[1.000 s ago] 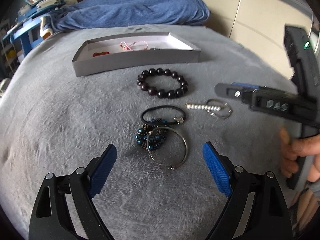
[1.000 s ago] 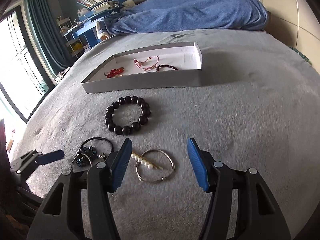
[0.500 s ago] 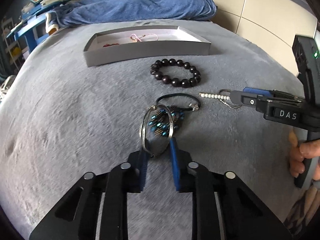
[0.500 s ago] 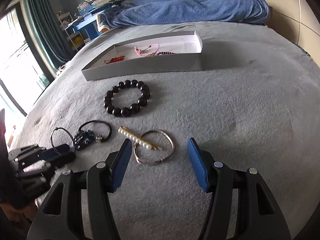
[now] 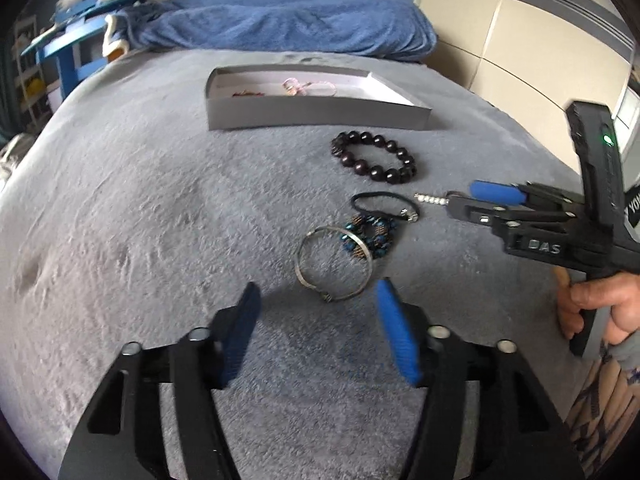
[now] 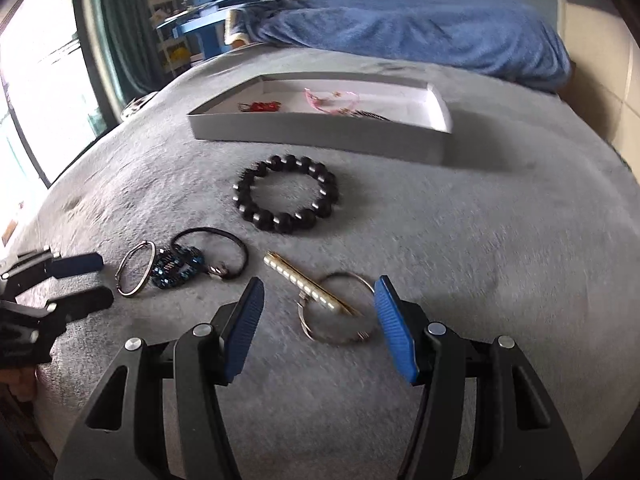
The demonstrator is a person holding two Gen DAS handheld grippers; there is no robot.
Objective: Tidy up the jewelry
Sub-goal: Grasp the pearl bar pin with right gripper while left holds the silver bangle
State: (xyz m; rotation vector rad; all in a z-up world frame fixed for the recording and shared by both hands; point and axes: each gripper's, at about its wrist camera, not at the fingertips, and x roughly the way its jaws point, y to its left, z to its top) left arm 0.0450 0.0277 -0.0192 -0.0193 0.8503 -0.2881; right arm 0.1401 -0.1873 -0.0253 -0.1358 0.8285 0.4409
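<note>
A silver bangle [image 5: 333, 266] lies on the grey blanket just ahead of my open, empty left gripper [image 5: 318, 300]; it leans on a blue beaded piece [image 5: 370, 236] with a black cord [image 5: 384, 202]. A dark bead bracelet [image 5: 374, 157] lies beyond, in front of the grey tray [image 5: 316, 114] that holds pink and red pieces. My right gripper [image 6: 318, 304] is open and empty, low over a second silver bangle [image 6: 338, 314] with a pearl bar [image 6: 306, 282] across it. The first bangle [image 6: 134, 268], bead bracelet [image 6: 286, 198] and tray [image 6: 320, 136] also show there.
A blue duvet [image 5: 288, 20] lies heaped behind the tray. A blue desk with books [image 5: 76, 40] stands at the far left, a window [image 6: 40, 76] to the left, cream wall panels [image 5: 520, 40] to the right. The right gripper's body [image 5: 560, 232] reaches in from the right.
My left gripper was shut on the silver bangle half a second ago; it has opened and the bangle lies flat on the blanket. My right gripper has moved closer over the second bangle.
</note>
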